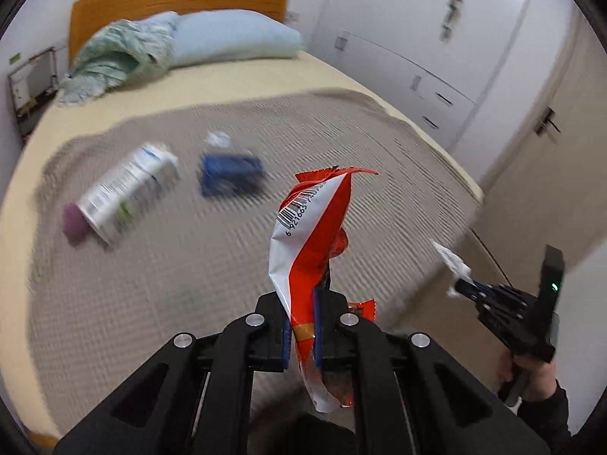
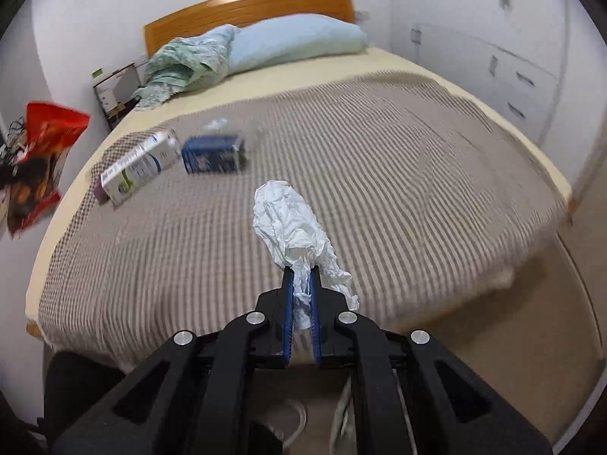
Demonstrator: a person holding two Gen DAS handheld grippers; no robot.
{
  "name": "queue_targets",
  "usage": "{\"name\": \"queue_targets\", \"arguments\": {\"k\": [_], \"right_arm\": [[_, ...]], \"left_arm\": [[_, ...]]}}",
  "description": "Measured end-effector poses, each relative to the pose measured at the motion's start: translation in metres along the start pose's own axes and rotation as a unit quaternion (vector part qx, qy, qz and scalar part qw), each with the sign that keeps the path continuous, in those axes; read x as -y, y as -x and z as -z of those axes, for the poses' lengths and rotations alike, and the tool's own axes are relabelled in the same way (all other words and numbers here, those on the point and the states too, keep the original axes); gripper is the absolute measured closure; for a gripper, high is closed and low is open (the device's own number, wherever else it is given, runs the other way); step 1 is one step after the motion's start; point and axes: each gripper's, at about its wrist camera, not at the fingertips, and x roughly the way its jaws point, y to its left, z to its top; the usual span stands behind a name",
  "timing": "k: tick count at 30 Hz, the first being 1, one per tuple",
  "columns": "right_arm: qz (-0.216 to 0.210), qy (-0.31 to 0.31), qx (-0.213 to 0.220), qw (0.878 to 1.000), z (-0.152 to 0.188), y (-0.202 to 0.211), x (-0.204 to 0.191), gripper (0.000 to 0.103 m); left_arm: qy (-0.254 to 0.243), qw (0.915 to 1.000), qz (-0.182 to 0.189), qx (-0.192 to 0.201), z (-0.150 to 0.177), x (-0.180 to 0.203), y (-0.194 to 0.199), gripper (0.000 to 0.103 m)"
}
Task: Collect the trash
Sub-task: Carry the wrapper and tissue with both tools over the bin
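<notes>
My left gripper [image 1: 303,303] is shut on a red and white snack wrapper [image 1: 309,235] that stands up above the bed; the same wrapper [image 2: 41,159] shows at the far left of the right wrist view. A crumpled white tissue [image 2: 288,223] is pinched in my right gripper [image 2: 301,276], which is shut on it; that gripper [image 1: 464,288] and its tissue [image 1: 451,258] appear at the right of the left wrist view, held by a hand [image 1: 531,375]. On the striped blanket lie a white carton [image 1: 125,189] [image 2: 140,167], a blue box [image 1: 231,174] [image 2: 212,153] and a small white scrap [image 1: 218,138] [image 2: 216,124].
The bed [image 2: 538,159] carries a grey-brown blanket [image 2: 341,174], a blue pillow [image 2: 299,43] and green bedding [image 2: 182,64] by the wooden headboard [image 2: 246,5]. White wardrobes [image 1: 417,38] and a door [image 1: 550,132] stand to the right. A nightstand [image 2: 114,91] sits at the far left.
</notes>
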Motion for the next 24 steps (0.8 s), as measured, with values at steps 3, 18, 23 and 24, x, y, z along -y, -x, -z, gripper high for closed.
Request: {"name": "queue_targets", "arguments": {"k": [3, 18, 23, 24], "right_arm": [[0.013, -0.019, -0.016, 1.000, 0.038, 0.007, 0.022, 0.095], [0.045, -0.204, -0.213, 0.954, 0.281, -0.076, 0.149, 0.095], [0.051, -0.237, -0.245, 0.939, 0.311, -0.103, 0.171, 0.094], [0.050, -0.240, -0.245, 0.938, 0.309, -0.109, 0.175, 0.094]], "left_arm": [[-0.004, 0.9985, 0.048, -0.028, 0.050, 0.042, -0.018, 0.097], [-0.006, 0.9690, 0.086, -0.231, 0.208, 0.138, -0.188, 0.097], [-0.036, 0.9561, 0.074, -0.281, 0.236, 0.159, -0.231, 0.097], [-0.046, 0.9532, 0.069, -0.291, 0.243, 0.164, -0.241, 0.097]]}}
